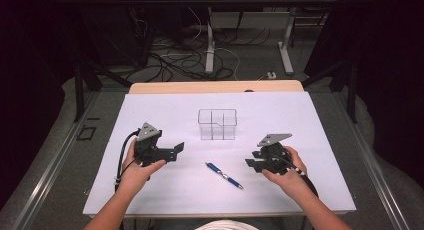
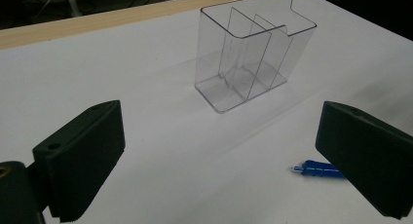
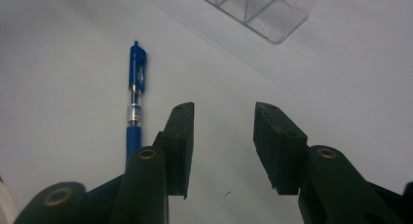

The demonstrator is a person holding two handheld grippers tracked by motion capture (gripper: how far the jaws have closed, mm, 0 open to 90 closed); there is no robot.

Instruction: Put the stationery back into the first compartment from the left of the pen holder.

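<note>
Approaching: right hand-held gripper (image 3: 221, 151) is nearing the blue pen (image 3: 135, 100), jaws part-open and empty.
Waiting: left hand-held gripper (image 2: 219, 160) is hovering wide open, empty.

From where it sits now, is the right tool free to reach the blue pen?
Probably yes. The pen lies alone on the white table, beside the right tool, whose jaws stand apart and hold nothing.
</note>
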